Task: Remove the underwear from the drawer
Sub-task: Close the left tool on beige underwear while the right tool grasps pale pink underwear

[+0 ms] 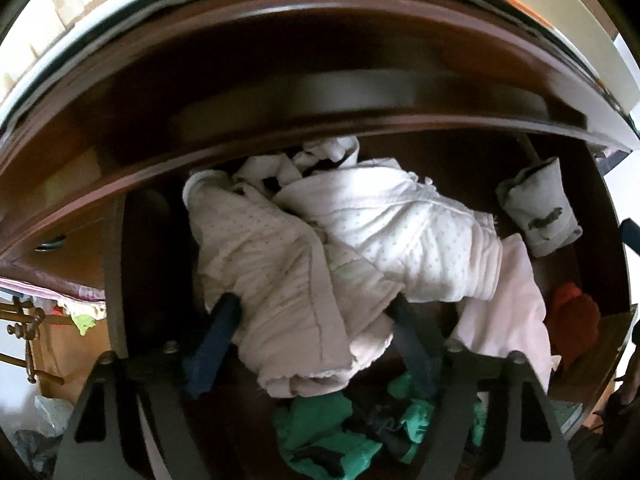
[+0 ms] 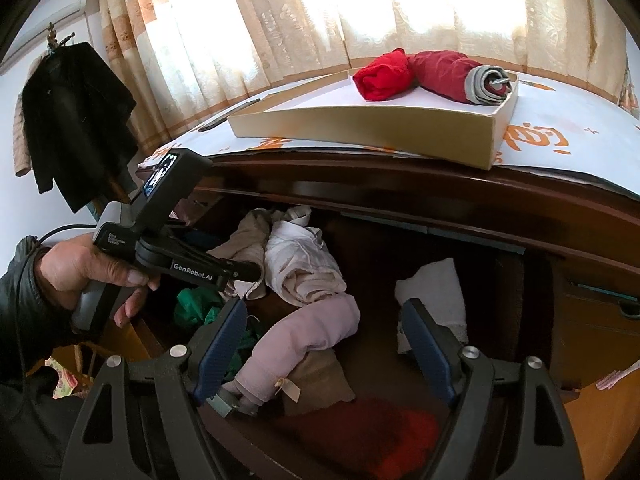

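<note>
The dark wooden drawer [image 2: 376, 344] stands pulled out and holds a heap of underwear. My left gripper [image 1: 314, 304] points steeply down into it. Its blue pads [image 1: 218, 332] squeeze a pale beige dotted pair of underwear [image 1: 280, 264], which is bunched between them. A white dotted pair [image 1: 404, 224] lies against it on the right. In the right wrist view a hand holds this left gripper [image 2: 244, 276] over the beige cloth [image 2: 248, 240]. My right gripper [image 2: 324, 308] hangs open above a rolled pink garment [image 2: 308, 332], touching nothing.
A shallow cardboard box [image 2: 360, 124] on the dresser top holds a red roll [image 2: 380, 76] and a dark red and grey roll [image 2: 452, 76]. In the drawer lie green cloth [image 1: 320, 432], red cloth [image 2: 400, 432] and a folded white piece [image 2: 436, 292]. A black jacket [image 2: 76, 120] hangs at left.
</note>
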A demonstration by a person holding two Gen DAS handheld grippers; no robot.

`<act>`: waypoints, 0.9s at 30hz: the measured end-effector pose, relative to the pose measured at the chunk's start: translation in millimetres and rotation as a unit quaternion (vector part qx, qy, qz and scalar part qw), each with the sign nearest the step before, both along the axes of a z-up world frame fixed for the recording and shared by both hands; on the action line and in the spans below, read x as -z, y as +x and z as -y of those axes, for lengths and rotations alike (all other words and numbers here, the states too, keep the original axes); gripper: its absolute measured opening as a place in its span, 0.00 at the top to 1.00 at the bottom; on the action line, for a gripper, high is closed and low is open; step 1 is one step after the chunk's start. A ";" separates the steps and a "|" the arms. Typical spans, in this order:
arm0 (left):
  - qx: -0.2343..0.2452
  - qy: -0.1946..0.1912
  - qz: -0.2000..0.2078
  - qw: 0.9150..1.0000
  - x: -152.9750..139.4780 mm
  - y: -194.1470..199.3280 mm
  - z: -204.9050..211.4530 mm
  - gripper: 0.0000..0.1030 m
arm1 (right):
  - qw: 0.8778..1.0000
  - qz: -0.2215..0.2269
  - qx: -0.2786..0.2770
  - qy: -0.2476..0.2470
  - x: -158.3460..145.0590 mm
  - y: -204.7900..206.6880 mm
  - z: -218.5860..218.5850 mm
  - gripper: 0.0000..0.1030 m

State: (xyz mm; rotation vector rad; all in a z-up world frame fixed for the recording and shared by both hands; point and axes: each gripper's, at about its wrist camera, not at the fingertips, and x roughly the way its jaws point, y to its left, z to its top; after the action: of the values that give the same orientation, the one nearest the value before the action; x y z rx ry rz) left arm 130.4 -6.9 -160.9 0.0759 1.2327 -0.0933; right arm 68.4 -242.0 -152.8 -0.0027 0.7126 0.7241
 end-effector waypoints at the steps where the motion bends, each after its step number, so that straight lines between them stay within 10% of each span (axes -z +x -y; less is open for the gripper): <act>1: 0.002 -0.001 0.000 1.000 0.2 -1.7 1.2 0.52 | 1.000 0.000 -0.001 -0.001 -0.3 1.6 -0.7 0.21; 9: 0.002 -0.028 0.041 0.999 -10.4 -16.5 -2.2 0.81 | 1.000 -0.023 -0.005 -0.012 2.9 10.3 -8.1 0.21; 27: 0.018 -0.081 0.121 0.989 -27.9 -42.3 -21.0 0.82 | 0.986 -0.124 -0.045 -0.101 33.9 29.3 -75.4 0.22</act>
State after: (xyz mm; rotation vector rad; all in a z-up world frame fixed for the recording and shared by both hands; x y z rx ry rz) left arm 88.0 14.1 -133.0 -0.0306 0.9788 -0.2092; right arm 97.6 -166.6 -186.7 -0.1323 1.0275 0.7441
